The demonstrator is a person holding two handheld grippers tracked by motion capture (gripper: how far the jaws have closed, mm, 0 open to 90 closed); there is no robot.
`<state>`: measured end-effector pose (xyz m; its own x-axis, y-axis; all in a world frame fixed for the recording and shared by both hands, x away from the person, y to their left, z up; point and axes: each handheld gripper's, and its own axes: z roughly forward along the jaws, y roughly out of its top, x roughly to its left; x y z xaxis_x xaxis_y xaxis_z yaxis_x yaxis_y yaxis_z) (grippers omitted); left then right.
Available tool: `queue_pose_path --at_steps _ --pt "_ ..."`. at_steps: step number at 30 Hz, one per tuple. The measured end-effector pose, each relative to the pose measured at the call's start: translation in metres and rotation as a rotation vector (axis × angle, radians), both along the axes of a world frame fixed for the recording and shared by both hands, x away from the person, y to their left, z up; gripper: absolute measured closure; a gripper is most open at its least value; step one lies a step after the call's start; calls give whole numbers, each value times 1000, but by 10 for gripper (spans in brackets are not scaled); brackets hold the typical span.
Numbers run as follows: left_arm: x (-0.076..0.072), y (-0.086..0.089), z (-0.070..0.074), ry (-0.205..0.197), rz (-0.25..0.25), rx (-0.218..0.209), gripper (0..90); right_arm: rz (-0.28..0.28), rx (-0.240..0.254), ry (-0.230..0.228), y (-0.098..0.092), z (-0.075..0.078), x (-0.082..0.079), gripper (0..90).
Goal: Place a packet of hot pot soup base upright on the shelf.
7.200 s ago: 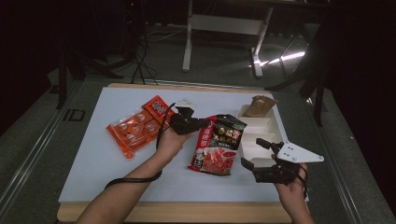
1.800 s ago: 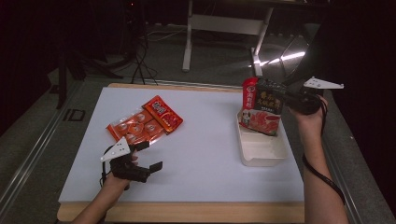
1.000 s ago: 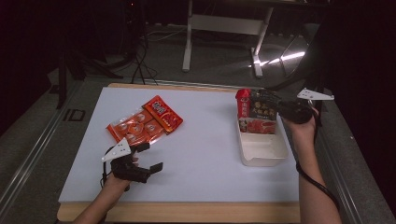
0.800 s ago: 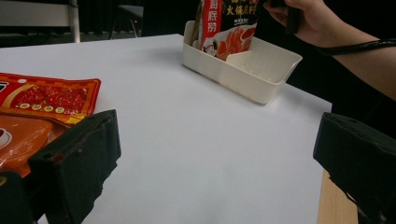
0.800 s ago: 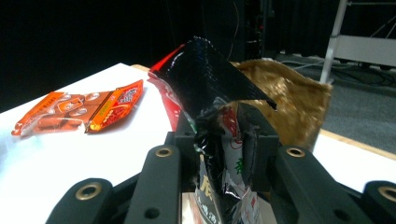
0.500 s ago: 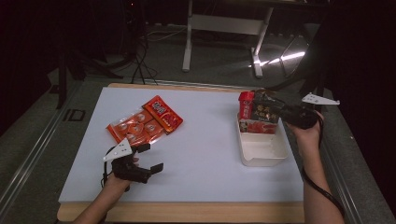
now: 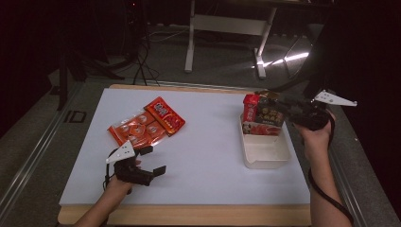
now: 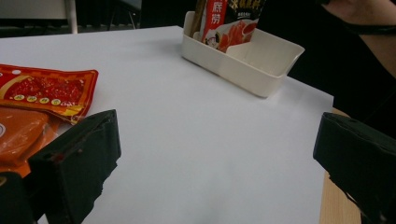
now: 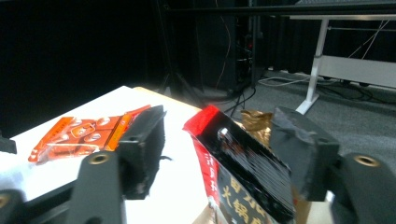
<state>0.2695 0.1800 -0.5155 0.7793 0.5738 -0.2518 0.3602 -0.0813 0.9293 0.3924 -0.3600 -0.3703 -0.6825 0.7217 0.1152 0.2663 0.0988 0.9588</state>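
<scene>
High view is showing the right gripper (image 7: 283, 108) hanging at about two o'clock on the table (image 7: 208, 156), its jaws having just been opening; they are now standing apart on either side of the top of the red-and-black snack bag (image 7: 263, 117) without pressing it. Right gripper view is showing the same: the bag (image 9: 243, 163) is standing between the two black pads with a clear gap on the left side. That bag is standing upright in the far end of the white bin (image 7: 265, 150), which is sitting at three o'clock on the table, beside a brown packet (image 9: 256, 122) behind it.

Down at seven o'clock the left gripper (image 7: 150, 161) is resting with its jaws spread wide and nothing between them. Just beyond it, toward ten o'clock, the orange pouch (image 7: 135, 133) is lying flat with the red sachet (image 7: 165, 116) overlapping its far corner. Left gripper view is showing the bin (image 8: 252, 63) across the bare white surface.
</scene>
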Motion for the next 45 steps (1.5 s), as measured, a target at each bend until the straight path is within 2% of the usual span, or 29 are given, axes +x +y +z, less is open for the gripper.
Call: queue_pose_path --at_steps 6,8,9,12,14,17,19,21,23,27,32,34,36,37,38,39,42,45 --pt "0 0 -1 0 -5 10 14 4 32 -42 10 9 -13 173" --pt "1 0 -1 -5 -5 15 14 10 41 -48 11 11 -16 165" --pt "1 0 -1 -7 -4 21 14 33 42 -60 16 13 -21 139" --pt "1 0 0 -18 -1 50 14 47 42 -55 24 13 -27 135" --pt "1 -1 0 -33 -7 54 14 66 50 -47 29 12 -31 135" --pt "1 0 1 -1 -19 55 14 96 35 -36 38 8 -39 133" --pt "1 1 2 30 -14 47 15 116 24 -27 44 6 -43 138" --pt "2 2 4 61 -31 38 14 137 17 -28 49 4 -48 139" --pt "2 4 7 72 -30 47 15 162 3 -30 55 2 -53 145" --pt "4 10 13 82 -27 53 16 215 13 -25 64 -3 -62 148" --pt "8 24 22 59 -2 70 74 266 1 -8 72 -9 -72 154" --pt "10 30 25 47 -7 66 149 278 -8 2 75 -10 -76 155" --pt "12 37 28 46 -12 79 173 288 -2 5 78 -12 -81 154" --pt "12 37 28 46 -12 79 240 288 -2 5 78 -12 -81 154" --pt "14 43 30 37 -4 96 240 295 -1 9 79 -13 -83 154" --pt "16 46 31 36 4 103 308 295 -4 3 81 -14 -88 154" --pt "20 58 36 23 48 117 400 296 0 8 84 -17 -94 154" --pt "26 70 42 13 123 148 469 305 -1 16 86 -21 -100 154"
